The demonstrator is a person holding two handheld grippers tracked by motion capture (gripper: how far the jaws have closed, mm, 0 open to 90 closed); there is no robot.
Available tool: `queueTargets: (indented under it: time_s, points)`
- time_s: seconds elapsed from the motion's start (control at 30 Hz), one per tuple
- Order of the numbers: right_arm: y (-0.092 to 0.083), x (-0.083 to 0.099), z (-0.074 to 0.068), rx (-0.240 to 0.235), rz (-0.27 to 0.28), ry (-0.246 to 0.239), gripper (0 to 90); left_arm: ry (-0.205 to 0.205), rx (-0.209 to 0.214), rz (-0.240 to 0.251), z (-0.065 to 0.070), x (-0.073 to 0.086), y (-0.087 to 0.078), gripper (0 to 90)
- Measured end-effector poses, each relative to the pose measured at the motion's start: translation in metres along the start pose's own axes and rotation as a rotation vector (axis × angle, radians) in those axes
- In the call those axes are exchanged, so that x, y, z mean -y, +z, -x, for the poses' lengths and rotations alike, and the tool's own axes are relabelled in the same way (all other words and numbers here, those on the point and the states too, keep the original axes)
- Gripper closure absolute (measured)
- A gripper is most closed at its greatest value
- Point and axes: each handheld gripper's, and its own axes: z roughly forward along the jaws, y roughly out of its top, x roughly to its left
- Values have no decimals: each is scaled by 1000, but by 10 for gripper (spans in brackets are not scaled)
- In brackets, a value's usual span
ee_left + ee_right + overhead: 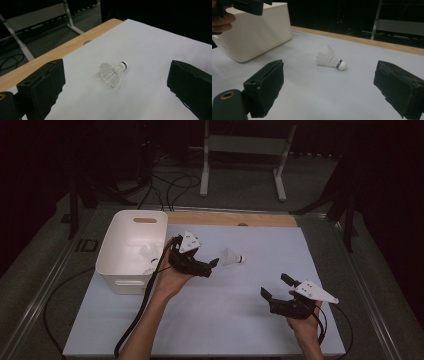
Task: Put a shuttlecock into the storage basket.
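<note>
Looking down from the high view, I have the white feathered shuttlecock with a blue band at its cork (232, 257) lying on its side on the pale blue table mat (225, 320), just beyond my left gripper (214, 263). That claw is spread wide and empty; in the left gripper view the shuttlecock (113, 73) sits between its jaws, farther out and untouched. My right gripper (275, 287) hovers well apart near the mat's right side, also released, with the shuttlecock (331, 60) ahead of it. A white plastic bin (131, 251) stands at the left, holding more shuttlecocks.
</note>
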Motion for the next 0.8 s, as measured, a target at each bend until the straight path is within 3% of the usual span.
queueTargets:
  time_s: [0.8]
  points:
    - [-1, -1, 1, 1, 5, 3, 93, 9, 27, -53, 3, 1, 29, 26]
